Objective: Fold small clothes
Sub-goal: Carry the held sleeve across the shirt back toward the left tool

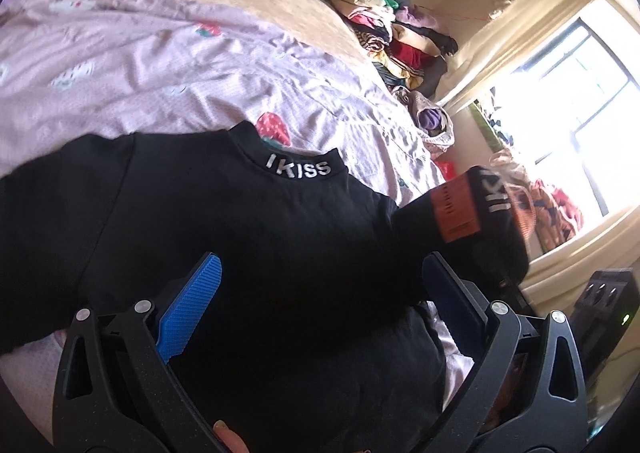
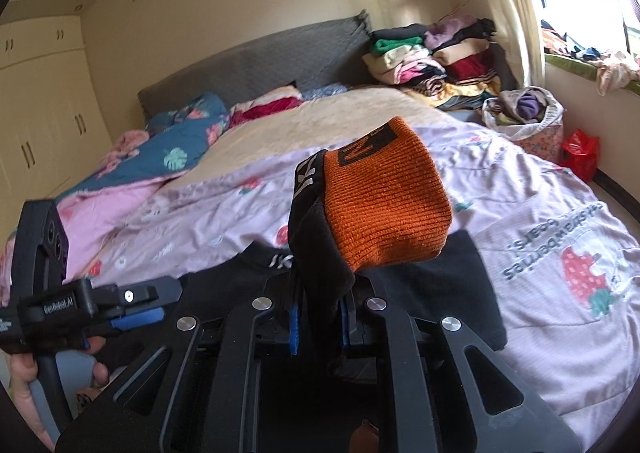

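A small black top [image 1: 240, 233] with white "IKISS" lettering on its collar [image 1: 298, 167] lies flat on the pink strawberry-print sheet [image 1: 160, 65]. My left gripper [image 1: 320, 269] hovers open just above the top's body, with its blue pads spread wide and nothing between them. My right gripper [image 2: 320, 305] is shut on one sleeve of the top, whose orange ribbed cuff [image 2: 384, 205] stands up above the jaws, lifted off the bed. The same sleeve [image 1: 456, 209] shows at the right of the left wrist view. At the left of the right wrist view a hand holds the left gripper [image 2: 160, 305].
Piles of folded clothes [image 2: 436, 57] sit at the bed's far right corner beside a grey headboard [image 2: 260, 61]. A bag stuffed with clothes [image 2: 524, 113] and a red bag [image 2: 582, 153] stand by the window wall. A blue and pink quilt [image 2: 172, 157] lies at the far left.
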Tool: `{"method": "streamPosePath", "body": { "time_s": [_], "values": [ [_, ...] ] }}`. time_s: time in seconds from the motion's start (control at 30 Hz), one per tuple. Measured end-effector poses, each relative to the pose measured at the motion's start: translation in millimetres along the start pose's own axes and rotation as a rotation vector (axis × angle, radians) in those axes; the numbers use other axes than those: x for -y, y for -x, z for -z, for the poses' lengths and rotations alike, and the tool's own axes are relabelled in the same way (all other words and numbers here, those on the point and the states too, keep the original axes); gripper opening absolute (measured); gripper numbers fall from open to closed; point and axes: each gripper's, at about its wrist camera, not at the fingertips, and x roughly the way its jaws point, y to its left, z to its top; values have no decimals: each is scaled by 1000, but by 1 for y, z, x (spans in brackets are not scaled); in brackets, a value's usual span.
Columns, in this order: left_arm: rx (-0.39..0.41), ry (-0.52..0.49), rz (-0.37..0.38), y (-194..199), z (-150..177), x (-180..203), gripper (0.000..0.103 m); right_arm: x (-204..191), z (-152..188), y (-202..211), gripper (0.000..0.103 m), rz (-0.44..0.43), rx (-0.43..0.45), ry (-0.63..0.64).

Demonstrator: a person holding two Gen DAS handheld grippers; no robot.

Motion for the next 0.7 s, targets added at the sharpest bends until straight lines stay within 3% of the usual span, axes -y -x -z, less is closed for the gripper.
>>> {"method": "streamPosePath", "body": {
  "time_s": [0.5,0.57,0.7],
  "values": [
    [-19,78,17,1,13,-40,94,-39,47,-44,18,-39,-124,69],
    [-20,88,20,-1,14,-43,94,-41,52,-48,32,-51,-142,79],
    [-33,111,21,-6,17,-48,94,-40,62,-50,48,-83,-157,78]
  ]
}}
